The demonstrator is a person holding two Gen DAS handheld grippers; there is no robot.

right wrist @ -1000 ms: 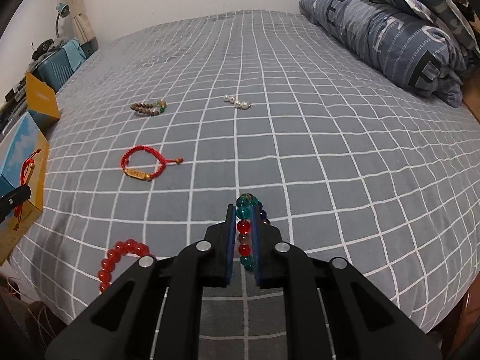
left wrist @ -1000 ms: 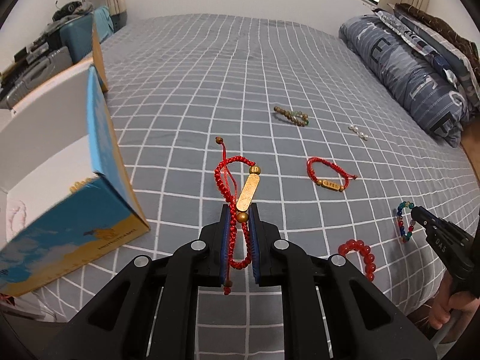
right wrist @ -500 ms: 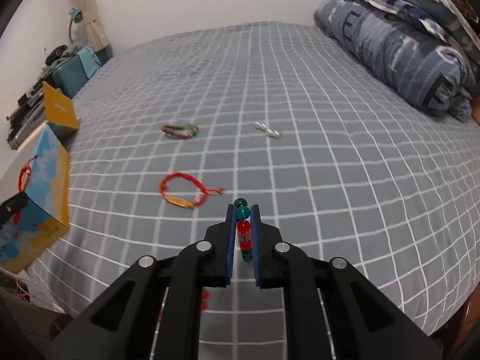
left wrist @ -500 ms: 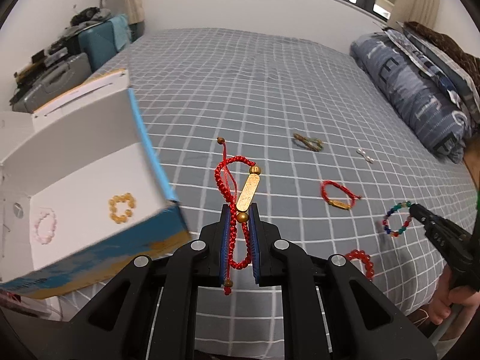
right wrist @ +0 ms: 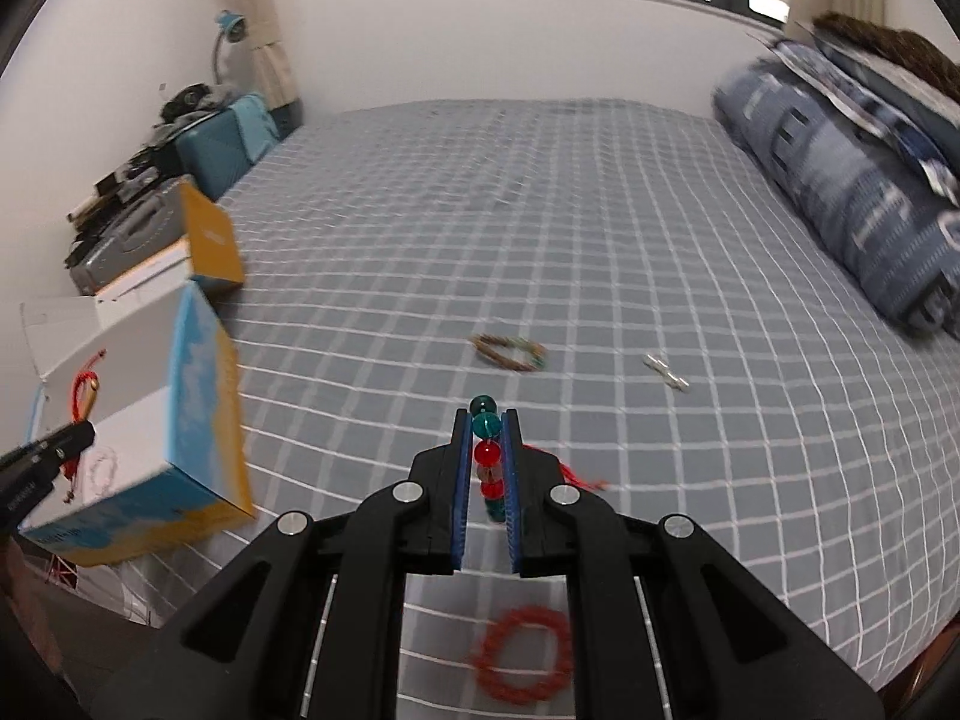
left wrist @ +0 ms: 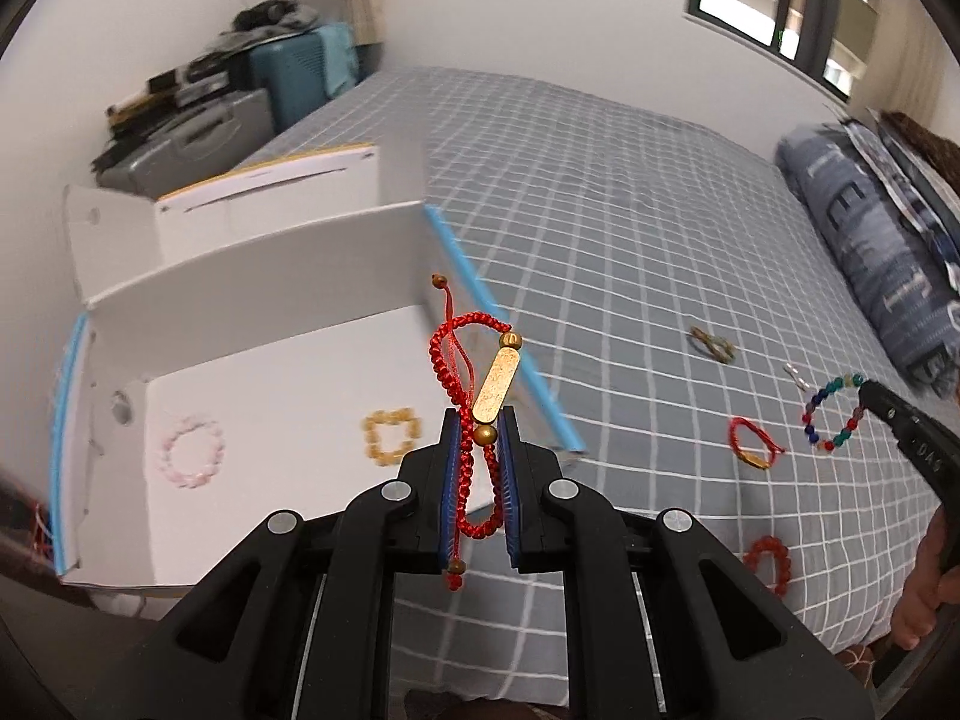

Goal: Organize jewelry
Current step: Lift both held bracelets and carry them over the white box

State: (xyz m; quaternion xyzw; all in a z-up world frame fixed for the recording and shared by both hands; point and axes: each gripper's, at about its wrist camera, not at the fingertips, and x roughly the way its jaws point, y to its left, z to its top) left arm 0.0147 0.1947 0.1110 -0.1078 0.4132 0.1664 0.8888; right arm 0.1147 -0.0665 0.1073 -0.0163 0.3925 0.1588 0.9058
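My left gripper [left wrist: 478,420] is shut on a red cord bracelet with a gold bar [left wrist: 474,384], held above the near right corner of an open white and blue box [left wrist: 270,306]. A pink bead bracelet [left wrist: 191,459] and a yellow bead bracelet [left wrist: 391,435] lie inside the box. My right gripper [right wrist: 485,414] is shut on a multicolour bead bracelet [right wrist: 485,456], lifted over the bed. In the left wrist view that bracelet [left wrist: 833,411] hangs from the right gripper's tip at the right.
On the grey checked bedspread [right wrist: 540,228] lie a second red cord bracelet [left wrist: 753,445], a red bead bracelet [right wrist: 521,654], a brown and green bead bracelet [right wrist: 509,353] and a small pearl piece [right wrist: 666,373]. A rolled blue quilt [right wrist: 840,192] lies at the right. Cases are stacked beyond the box.
Both grippers rose with their bracelets held. The left one swung left over the box, whose inside now shows. The right one lifted the multicolour beads clear of the bedspread.
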